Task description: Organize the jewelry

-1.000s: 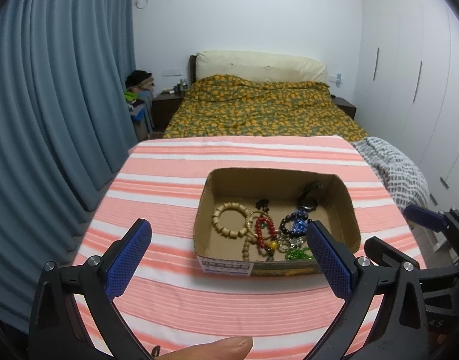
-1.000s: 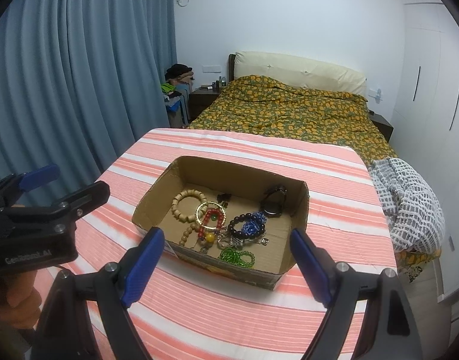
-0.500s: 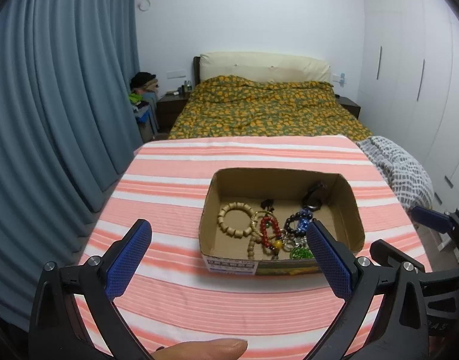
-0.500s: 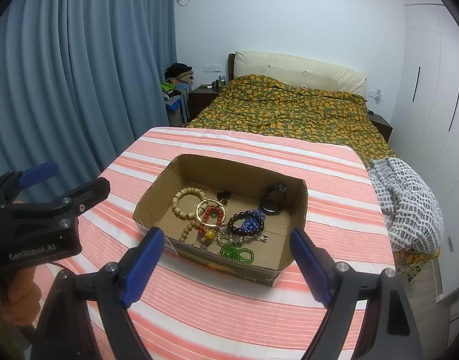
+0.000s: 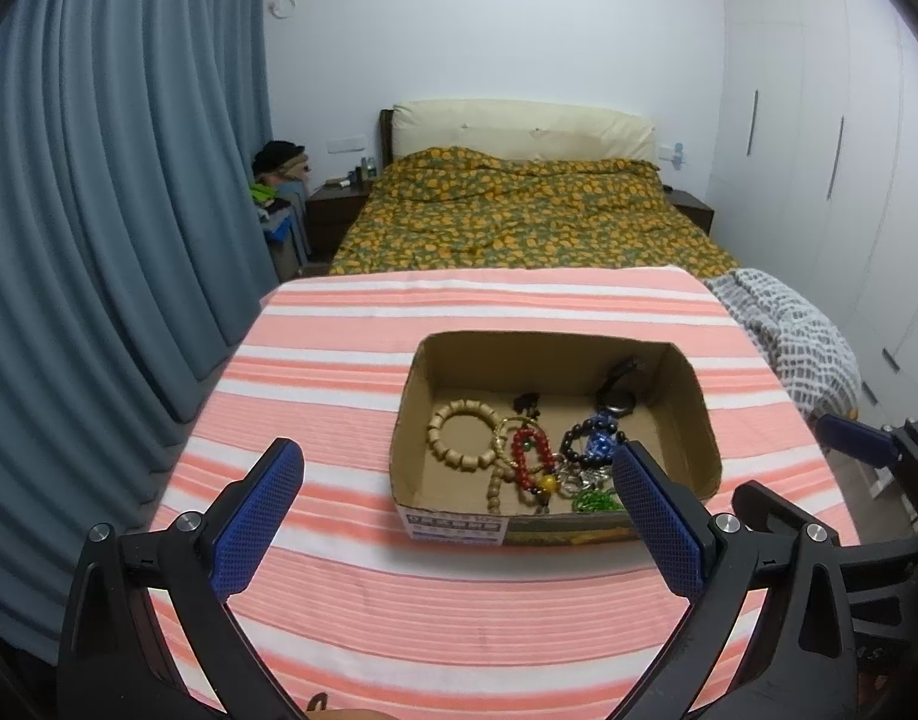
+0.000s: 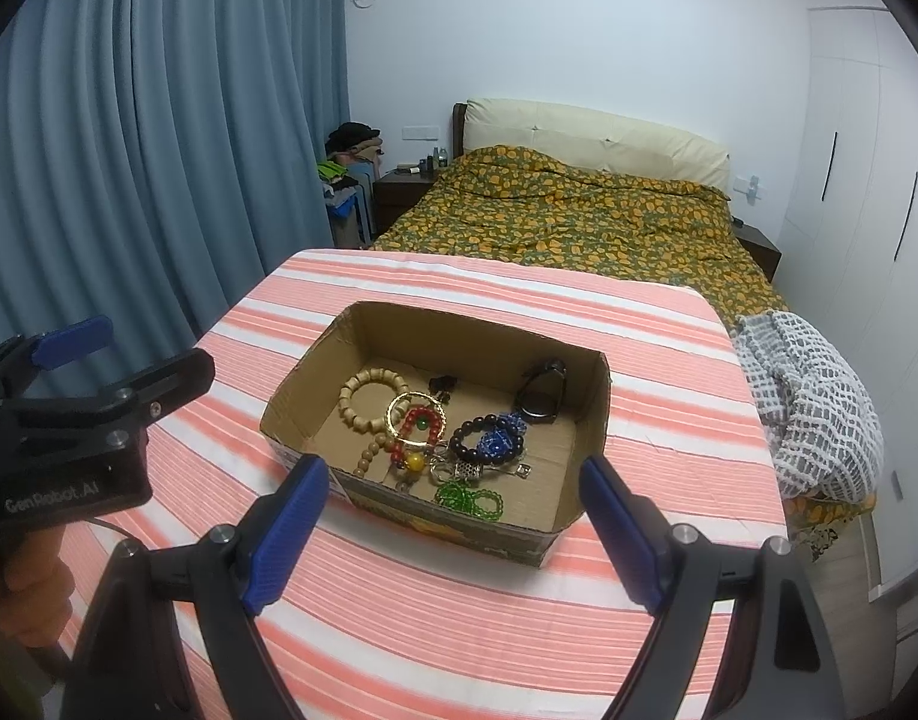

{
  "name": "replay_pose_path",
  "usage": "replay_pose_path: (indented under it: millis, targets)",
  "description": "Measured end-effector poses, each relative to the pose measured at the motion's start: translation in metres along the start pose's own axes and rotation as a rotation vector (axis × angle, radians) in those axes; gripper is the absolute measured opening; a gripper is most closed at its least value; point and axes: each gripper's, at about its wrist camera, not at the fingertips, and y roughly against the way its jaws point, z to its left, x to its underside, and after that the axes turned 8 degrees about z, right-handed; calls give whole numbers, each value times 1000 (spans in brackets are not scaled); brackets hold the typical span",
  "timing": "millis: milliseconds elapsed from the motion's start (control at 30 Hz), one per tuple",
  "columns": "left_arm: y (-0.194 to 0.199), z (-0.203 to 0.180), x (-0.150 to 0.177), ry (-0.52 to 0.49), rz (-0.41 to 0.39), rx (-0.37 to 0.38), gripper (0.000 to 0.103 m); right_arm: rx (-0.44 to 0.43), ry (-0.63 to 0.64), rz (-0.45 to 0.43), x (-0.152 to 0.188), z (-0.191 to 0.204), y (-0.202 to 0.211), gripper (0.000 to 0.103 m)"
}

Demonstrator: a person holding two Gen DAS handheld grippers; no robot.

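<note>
An open cardboard box (image 5: 696, 420) (image 6: 591, 420) stands on the striped tablecloth. Inside lie a wooden bead bracelet (image 5: 462, 435) (image 6: 369, 399), a red bead bracelet (image 5: 528, 459) (image 6: 423, 426), a dark and blue bead bracelet (image 5: 591, 441) (image 6: 489, 441), green beads (image 5: 591, 501) (image 6: 468, 498) and a black watch (image 5: 621, 384) (image 6: 540, 393). My left gripper (image 5: 459, 510) is open and empty, held before the box's near side. My right gripper (image 6: 453, 516) is open and empty, also before the box. The left gripper's body shows in the right wrist view (image 6: 75, 420).
The table with its pink and white striped cloth (image 5: 459, 600) (image 6: 459, 612) has blue curtains (image 5: 99, 240) on the left. A bed with a yellow-green cover (image 5: 519, 222) lies beyond it. A grey checked blanket (image 6: 813, 408) hangs at the right. White wardrobes (image 5: 819, 150) stand at the right.
Both grippers have drawn back a little from the box and risen slightly. Both stay open and empty. The jewelry has not moved.
</note>
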Motion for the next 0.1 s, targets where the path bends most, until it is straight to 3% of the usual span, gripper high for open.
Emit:
replay_pose_path:
  millis: [100]
  targets:
    - [3,-1,0,-7,-10,-12,103,0,-1,0,0,0,0,87]
